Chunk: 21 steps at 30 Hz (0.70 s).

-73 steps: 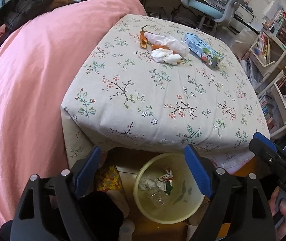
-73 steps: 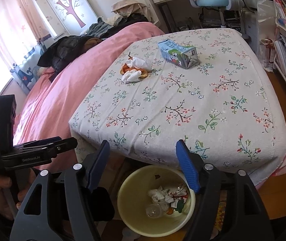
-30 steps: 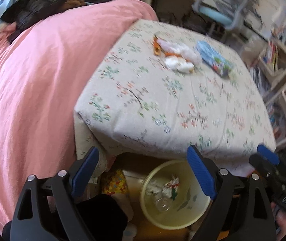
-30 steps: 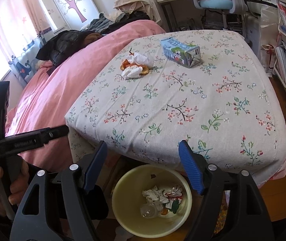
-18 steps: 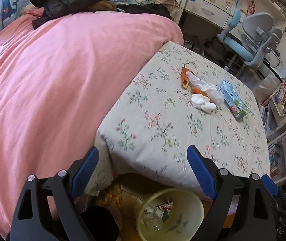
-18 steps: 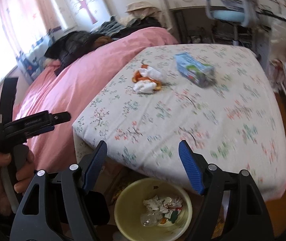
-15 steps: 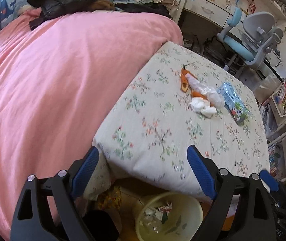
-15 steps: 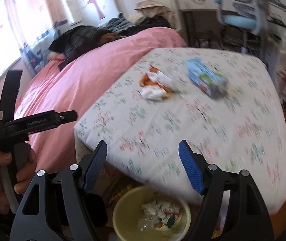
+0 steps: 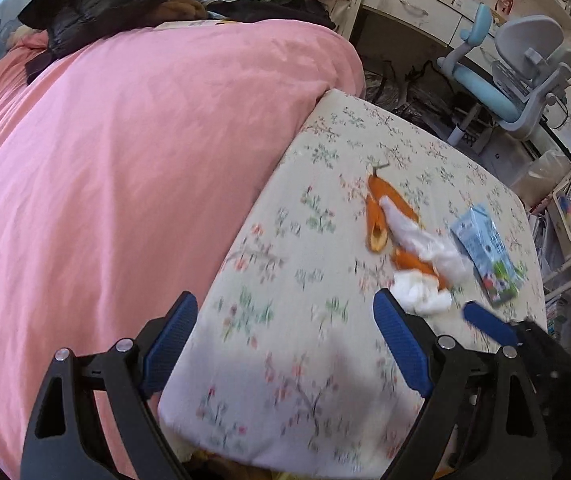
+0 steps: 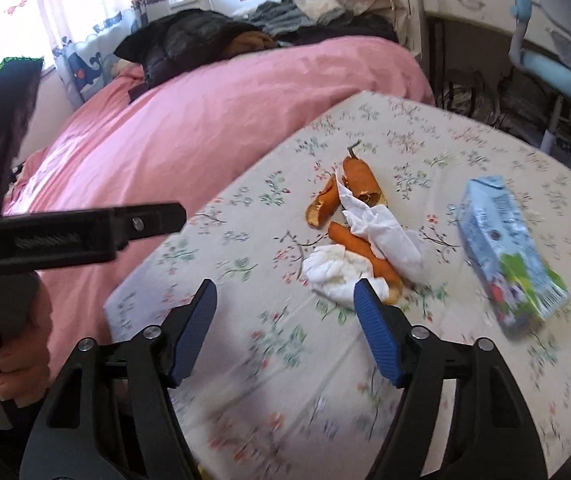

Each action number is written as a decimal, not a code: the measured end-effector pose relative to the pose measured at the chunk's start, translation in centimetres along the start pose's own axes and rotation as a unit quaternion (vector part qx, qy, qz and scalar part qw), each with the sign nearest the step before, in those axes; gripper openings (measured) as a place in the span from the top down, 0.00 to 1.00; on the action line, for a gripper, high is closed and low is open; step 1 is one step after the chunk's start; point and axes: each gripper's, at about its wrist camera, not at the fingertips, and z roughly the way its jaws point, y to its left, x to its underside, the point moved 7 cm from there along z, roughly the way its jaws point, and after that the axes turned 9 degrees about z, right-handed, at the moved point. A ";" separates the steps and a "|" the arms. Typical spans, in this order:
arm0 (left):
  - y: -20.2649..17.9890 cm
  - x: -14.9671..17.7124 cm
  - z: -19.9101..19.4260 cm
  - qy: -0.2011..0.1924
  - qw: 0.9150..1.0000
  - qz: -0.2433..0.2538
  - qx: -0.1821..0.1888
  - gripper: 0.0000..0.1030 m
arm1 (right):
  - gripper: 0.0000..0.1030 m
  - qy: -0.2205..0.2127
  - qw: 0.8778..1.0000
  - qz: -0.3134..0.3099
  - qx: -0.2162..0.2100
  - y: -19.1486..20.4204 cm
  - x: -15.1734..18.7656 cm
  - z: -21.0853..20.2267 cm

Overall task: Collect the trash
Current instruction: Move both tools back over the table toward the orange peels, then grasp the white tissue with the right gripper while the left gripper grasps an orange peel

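A: Left tongs (image 9: 285, 344) state?
B: Released, jaws spread wide, nothing between them. They hang over the near corner of the tabletop (image 9: 285, 380), the one with the floral cloth.

A: Right tongs (image 10: 283, 330)?
B: Also released, nothing gripped. The jaws have just been closing a little, and the gap between them shows only cloth. The right blue fingertip (image 10: 369, 316) overlaps the near edge of the trash pile in the picture; contact I cannot tell.

A: Where is the trash?
B: In the right wrist view, the pile sits at about 1 o'clock from the right tongs: orange peels (image 10: 359, 184), a long white tissue (image 10: 385, 236) draped over them, and a crumpled white tissue (image 10: 333, 268) nearest the tongs. All of them touch or overlap. The blue drink carton (image 10: 505, 252) lies on its side at 3 o'clock from the pile, apart from it.

A: And from the left wrist view?
B: Same pile at 1 o'clock from the left tongs, farther off. The carton is at 3 o'clock from the pile, near the tabletop's right edge. One blue tip of the right tongs pokes in at lower right, just below the crumpled tissue.

A: Anything else?
B: Pink bed cover (image 9: 125, 160) touching the tabletop's left side, dark jacket (image 9: 97, 4) piled on the bed at 11 o'clock, light blue chair (image 9: 517, 80) at 1 o'clock beyond the tabletop. A hand (image 10: 9, 344) gripping the left tool's handle shows at 9 o'clock in the right wrist view. Parts of both views are motion-blurred.
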 end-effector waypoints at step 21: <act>-4.9 -3.8 7.6 0.040 0.995 0.086 0.014 0.17 | 0.82 0.047 0.997 -0.044 0.049 -6.1 0.9 1.9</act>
